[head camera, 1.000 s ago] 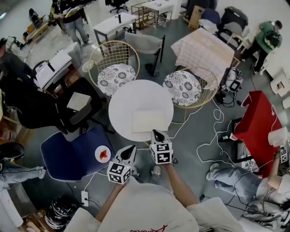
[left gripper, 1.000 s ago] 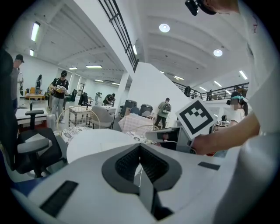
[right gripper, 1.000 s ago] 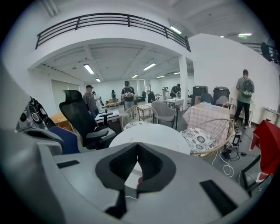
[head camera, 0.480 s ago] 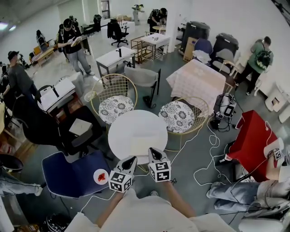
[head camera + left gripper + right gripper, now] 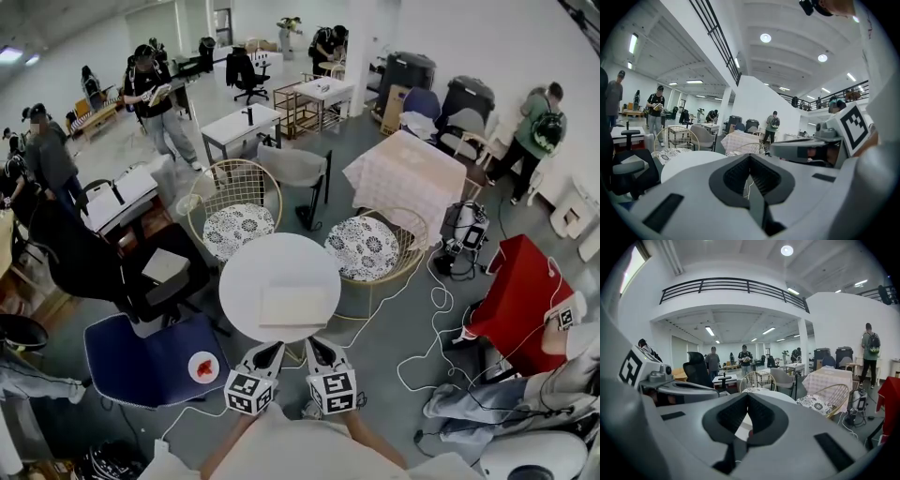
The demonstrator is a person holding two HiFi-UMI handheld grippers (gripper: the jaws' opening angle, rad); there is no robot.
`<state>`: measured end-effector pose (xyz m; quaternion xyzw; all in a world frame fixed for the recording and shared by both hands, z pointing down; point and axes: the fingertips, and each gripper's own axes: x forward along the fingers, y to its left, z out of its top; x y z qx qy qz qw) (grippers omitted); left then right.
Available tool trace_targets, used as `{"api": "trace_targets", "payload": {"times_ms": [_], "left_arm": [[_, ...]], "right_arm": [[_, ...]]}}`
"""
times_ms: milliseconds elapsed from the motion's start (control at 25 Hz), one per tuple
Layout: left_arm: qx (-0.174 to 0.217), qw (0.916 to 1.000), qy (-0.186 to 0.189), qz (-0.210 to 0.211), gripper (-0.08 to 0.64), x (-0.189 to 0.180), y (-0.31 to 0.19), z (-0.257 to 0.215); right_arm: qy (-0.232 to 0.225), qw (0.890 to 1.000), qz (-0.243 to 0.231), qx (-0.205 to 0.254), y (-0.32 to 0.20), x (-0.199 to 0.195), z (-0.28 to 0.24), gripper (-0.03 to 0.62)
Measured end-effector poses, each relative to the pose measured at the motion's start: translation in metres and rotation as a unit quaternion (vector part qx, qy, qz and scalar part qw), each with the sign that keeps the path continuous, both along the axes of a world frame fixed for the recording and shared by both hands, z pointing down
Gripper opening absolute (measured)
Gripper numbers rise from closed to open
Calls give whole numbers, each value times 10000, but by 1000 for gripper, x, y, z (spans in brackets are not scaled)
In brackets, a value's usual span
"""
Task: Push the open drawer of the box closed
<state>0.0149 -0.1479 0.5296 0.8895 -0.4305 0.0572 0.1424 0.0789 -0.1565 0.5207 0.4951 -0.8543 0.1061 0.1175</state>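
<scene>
Box (image 5: 295,305) sits on the near half of the round white counter (image 5: 246,272), flat & pale. From the head view I can't tell if its drawer is out or in, & I see nothing on top of it. The only other holder w/ contents is a small white plate (image 5: 192,374) on the seat of the blue chair (image 5: 136,342), left of the counter. It has something red (image 5: 205,364) on it, too small for me to name. Two wire chairs w/ patterned cushions (image 5: 237,230) (image 5: 364,247) stand at the counter's far side.

Left tongs (image 5: 272,349) & right tongs (image 5: 312,345) are held side by side at the counter's near rim. Both are short of the box & not touching it. The tips lean in toward each other, so the pair makes a narrow V pointing at the box. Both marker cubes (image 5: 248,392) (image 5: 333,392) face up at the head cam, w/ the forearms coming in from the bottom edge.

In the left gripper view the pads are pressed together w/ nothing between, & the counter top shows ahead. The right gripper view shows the same: pads together, empty. Both point roughly level, dipped a little toward the counter.
</scene>
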Motion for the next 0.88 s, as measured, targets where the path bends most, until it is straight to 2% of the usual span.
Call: {"api": "trace_targets", "payload": {"times_ms": [240,440,880], "left_arm": [[-186,9997,30,-144,12,17,31,13],[-258,9996,14,-144,12,20,56,17],[-147,9999,28,-37,12,-14,119,9]], "right_arm": [[1,10000,-58,1,54,24,1,17],[139,9996,-227,-53,93,27,11,15],[93,9999,-88,15,147,-9,6,15]]}}
